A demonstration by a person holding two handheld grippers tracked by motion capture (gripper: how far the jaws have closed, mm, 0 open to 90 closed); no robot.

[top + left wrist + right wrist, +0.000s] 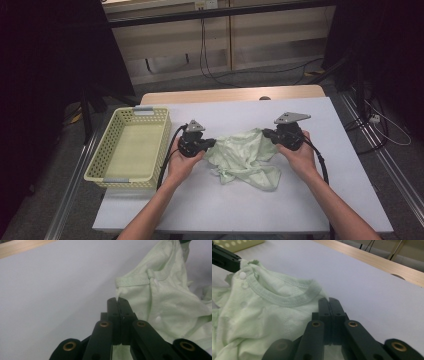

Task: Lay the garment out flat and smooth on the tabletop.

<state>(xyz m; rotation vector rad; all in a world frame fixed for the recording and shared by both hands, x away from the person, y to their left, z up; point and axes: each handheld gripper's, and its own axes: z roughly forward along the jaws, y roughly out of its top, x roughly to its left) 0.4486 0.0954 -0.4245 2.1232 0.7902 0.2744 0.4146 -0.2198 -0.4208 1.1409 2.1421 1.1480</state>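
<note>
A pale green baby shirt (242,157) lies crumpled in the middle of the white table (330,170), its upper edge stretched between the two grippers. My left gripper (212,144) is shut on the shirt's left end; in the left gripper view the jaws (117,300) pinch a small point of cloth at the snap-button neckline (162,297). At the shirt's right end my right gripper (266,134) is shut, with its closed jaws (328,300) on the fabric just below the ribbed collar (287,300). The left gripper's jaws (223,258) hold the collar's far end.
A pale yellow plastic basket (120,181) stands with nothing in it at the table's left edge, close to my left hand. Bare tabletop stretches in front of and behind the shirt. A wooden strip (225,95) runs along the far edge. Cables lie on the floor beyond.
</note>
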